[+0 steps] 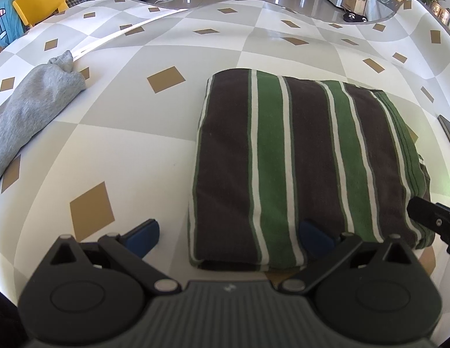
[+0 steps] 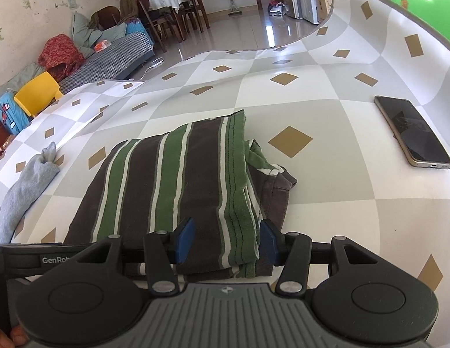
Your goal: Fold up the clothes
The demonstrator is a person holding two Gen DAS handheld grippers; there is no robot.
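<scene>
Two grippers hang at the near edge of the striped shirt (image 1: 300,159), which lies folded into a neat block on the table (image 1: 143,145). Left gripper (image 1: 227,233) is spread wide, empty, straddling its near left corner; right gripper (image 2: 226,240) is released too, its near right edge between the jaws. Looks like the last fold or a tidy-up of the loose bits poking out on the right; can't say which. No containers around.

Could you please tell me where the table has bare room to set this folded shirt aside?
Free: between the striped shirt and the phone, and between the shirt and the grey garment. Crowded: the near edge, where both tools meet the shirt.
</scene>
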